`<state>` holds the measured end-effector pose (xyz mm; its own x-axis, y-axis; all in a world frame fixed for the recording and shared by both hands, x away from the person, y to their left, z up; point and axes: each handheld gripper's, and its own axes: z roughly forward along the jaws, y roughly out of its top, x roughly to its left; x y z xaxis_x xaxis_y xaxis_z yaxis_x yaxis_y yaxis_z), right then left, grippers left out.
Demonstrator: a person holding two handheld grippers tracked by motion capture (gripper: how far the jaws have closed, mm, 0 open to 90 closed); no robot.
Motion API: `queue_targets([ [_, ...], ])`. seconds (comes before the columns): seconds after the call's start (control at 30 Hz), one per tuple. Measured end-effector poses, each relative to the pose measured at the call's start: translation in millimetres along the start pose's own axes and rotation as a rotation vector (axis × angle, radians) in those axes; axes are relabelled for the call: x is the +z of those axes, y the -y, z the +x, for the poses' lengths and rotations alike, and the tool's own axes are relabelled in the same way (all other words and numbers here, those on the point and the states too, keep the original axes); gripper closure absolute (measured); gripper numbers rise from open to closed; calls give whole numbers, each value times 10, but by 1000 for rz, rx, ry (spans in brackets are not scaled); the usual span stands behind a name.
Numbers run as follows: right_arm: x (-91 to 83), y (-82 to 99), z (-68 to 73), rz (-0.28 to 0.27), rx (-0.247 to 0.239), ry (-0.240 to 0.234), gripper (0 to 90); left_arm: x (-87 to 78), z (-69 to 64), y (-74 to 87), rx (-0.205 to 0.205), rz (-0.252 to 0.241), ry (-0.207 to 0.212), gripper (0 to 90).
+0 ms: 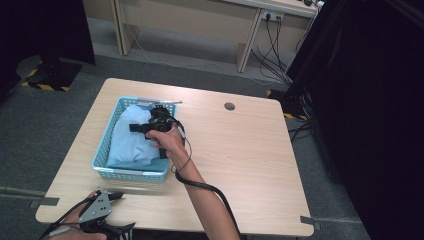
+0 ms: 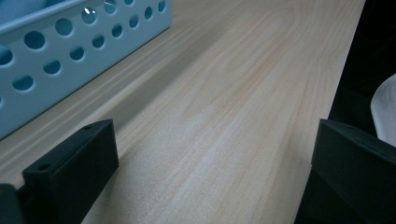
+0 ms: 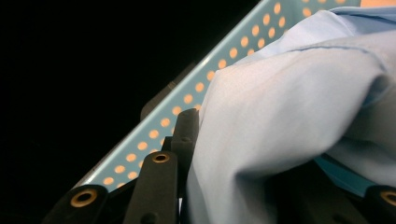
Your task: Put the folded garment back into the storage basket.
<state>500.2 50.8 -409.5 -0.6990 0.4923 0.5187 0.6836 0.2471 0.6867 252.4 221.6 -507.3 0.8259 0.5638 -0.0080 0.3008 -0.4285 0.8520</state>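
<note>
A light blue perforated basket point(image 1: 106, 152) stands on the left half of the wooden table point(image 1: 250, 160), with a light blue cloth point(image 1: 127, 142) bunched inside it. My right gripper point(image 1: 152, 122) reaches into the basket from the right. In the right gripper view the cloth point(image 3: 289, 102) fills the gap between the jaws and presses against the left finger point(image 3: 186, 135); the basket wall point(image 3: 210, 84) runs behind. My left gripper point(image 1: 117, 196) rests low near the table's front left edge. Its jaws point(image 2: 215, 163) stand wide apart over bare wood, beside the basket wall point(image 2: 70, 46).
A round cable hole point(image 1: 229, 106) sits in the table's far middle. Behind the table stand a wooden desk point(image 1: 200, 20) and hanging cables point(image 1: 272, 55). A dark screen point(image 1: 370, 100) closes off the right side. The right half of the table is bare wood.
</note>
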Motion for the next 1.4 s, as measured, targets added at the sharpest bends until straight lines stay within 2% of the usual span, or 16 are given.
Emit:
queue_targets([
  [0.07, 47, 29, -10, 24, 4, 5, 671, -1, 0, 0, 1, 1, -1, 0],
  [0.17, 81, 40, -10, 43, 14, 3, 642, -1, 0, 0, 1, 2, -1, 0],
  [0.37, 133, 39, -32, 69, 14, 30, 591, -1, 0, 0, 1, 2, -1, 0],
  [0.57, 177, 31, -14, 96, -17, 67, 557, -1, 0, 0, 0, 1, -1, 0],
  [0.67, 177, 32, -14, 104, -6, 70, 526, -1, 0, 0, 1, 2, -1, 0],
  [0.9, 191, 16, 18, 165, -10, 74, 357, 0, -1, 0, 1, 0, -1, 0],
  [1.13, 145, -9, 61, 231, -18, 137, 250, 0, -1, 0, 0, 0, -1, 0],
  [1.3, 73, 4, 35, 273, -55, 198, 206, 0, -1, 0, 0, 0, -1, 0],
  [1.4, 14, 25, -15, 275, -39, 199, 195, 1, -1, 0, 0, 0, -1, 0],
])
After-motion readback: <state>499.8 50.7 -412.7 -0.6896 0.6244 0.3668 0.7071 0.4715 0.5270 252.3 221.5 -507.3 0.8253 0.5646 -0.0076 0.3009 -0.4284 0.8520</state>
